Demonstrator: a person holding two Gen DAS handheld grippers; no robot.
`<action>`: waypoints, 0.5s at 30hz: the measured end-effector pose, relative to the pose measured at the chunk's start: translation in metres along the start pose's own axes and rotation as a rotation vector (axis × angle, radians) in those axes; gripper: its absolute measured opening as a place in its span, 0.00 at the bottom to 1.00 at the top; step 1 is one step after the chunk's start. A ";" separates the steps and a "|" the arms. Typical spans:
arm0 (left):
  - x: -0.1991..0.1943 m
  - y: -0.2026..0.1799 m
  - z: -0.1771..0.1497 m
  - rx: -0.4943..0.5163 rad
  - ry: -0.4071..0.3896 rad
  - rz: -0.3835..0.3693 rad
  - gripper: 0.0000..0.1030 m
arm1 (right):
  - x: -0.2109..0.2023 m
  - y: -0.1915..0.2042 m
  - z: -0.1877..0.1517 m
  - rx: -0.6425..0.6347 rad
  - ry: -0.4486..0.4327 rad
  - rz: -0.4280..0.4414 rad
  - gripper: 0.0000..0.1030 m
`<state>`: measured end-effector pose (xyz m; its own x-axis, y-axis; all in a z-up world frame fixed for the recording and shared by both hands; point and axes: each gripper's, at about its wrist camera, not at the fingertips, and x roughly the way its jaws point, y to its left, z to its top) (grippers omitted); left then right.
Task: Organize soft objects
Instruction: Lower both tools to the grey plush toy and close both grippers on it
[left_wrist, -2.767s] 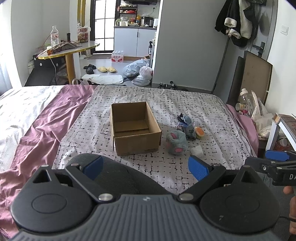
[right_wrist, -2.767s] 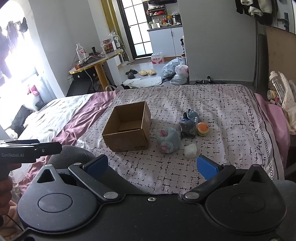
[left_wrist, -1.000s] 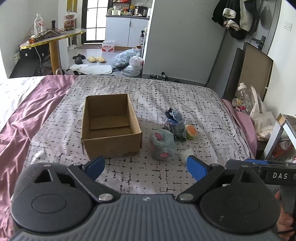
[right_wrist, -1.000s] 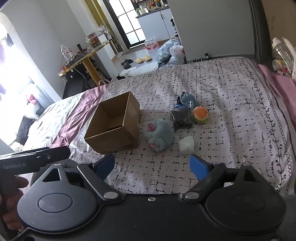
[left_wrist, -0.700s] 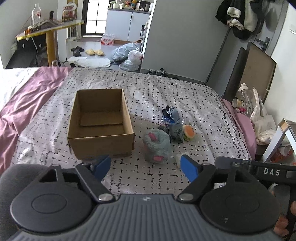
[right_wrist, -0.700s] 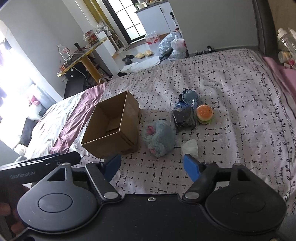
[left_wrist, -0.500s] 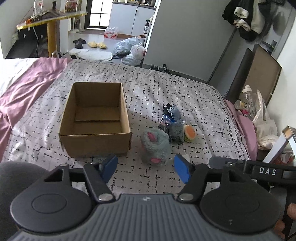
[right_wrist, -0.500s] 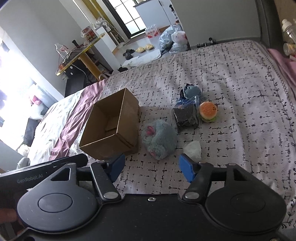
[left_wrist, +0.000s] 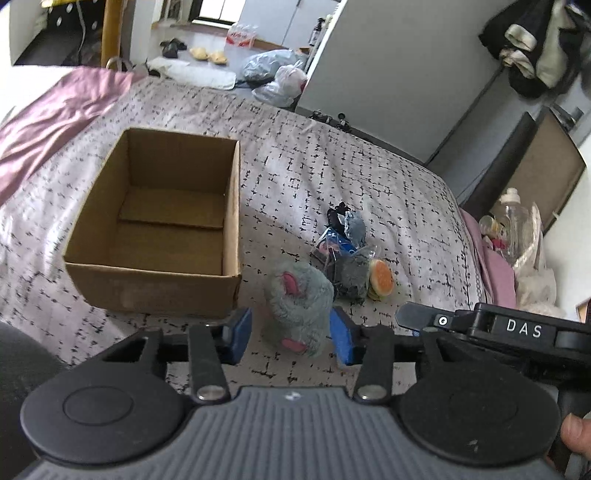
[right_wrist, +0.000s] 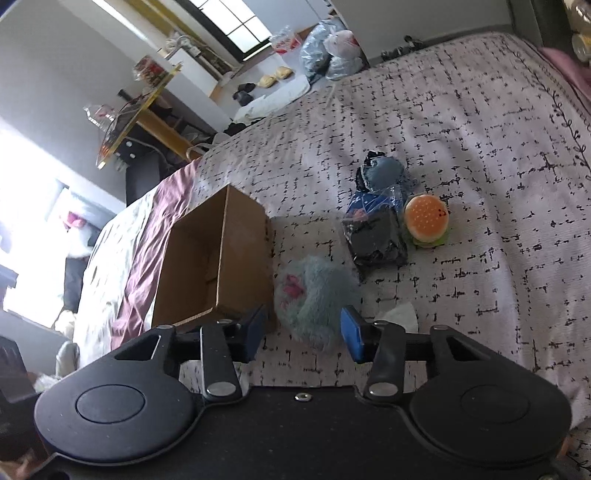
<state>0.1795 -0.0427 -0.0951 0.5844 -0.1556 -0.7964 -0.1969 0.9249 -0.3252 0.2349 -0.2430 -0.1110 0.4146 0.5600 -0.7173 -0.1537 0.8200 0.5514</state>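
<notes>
Cardboard box (left_wrist: 162, 229) sits on the bedspread (left_wrist: 388, 184) with nothing inside it, so by the look of things no item has been sorted yet. All soft items lie to the right of the box: grey-blue fluffy plush (left_wrist: 299, 306) just beside its near right corner, a dark bagged bundle (left_wrist: 343, 266) behind it, a small blue-grey plush (right_wrist: 384, 173) at the far end of that bundle, a burger toy (left_wrist: 382, 278) touching the bundle's right side, and a small white soft piece (right_wrist: 399, 314) near the fluffy plush, visible only in the right wrist view. Left gripper (left_wrist: 291, 334) is partly open, blue pads either side of the fluffy plush in its own view; no contact can be confirmed and it holds nothing. Right gripper (right_wrist: 306, 330) is likewise partly open and empty, framing the same plush from the near side. Both look aimed at that plush, though which one is actually at its level cannot be told. Likely step in hand: approach to the first pick. Left to do, by this read: grasp the fluffy plush, drop it into the box, then repeat for the other four items.
</notes>
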 end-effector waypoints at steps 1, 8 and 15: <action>0.004 0.001 0.001 -0.018 0.005 -0.005 0.40 | 0.004 -0.001 0.003 0.009 0.005 0.003 0.43; 0.037 0.006 0.007 -0.120 0.045 -0.017 0.31 | 0.031 -0.013 0.014 0.058 0.028 0.040 0.41; 0.065 0.010 0.007 -0.201 0.058 -0.004 0.28 | 0.052 -0.029 0.017 0.119 0.038 0.068 0.37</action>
<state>0.2214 -0.0410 -0.1463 0.5402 -0.1848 -0.8210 -0.3509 0.8373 -0.4193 0.2762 -0.2400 -0.1572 0.3722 0.6198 -0.6909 -0.0723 0.7615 0.6441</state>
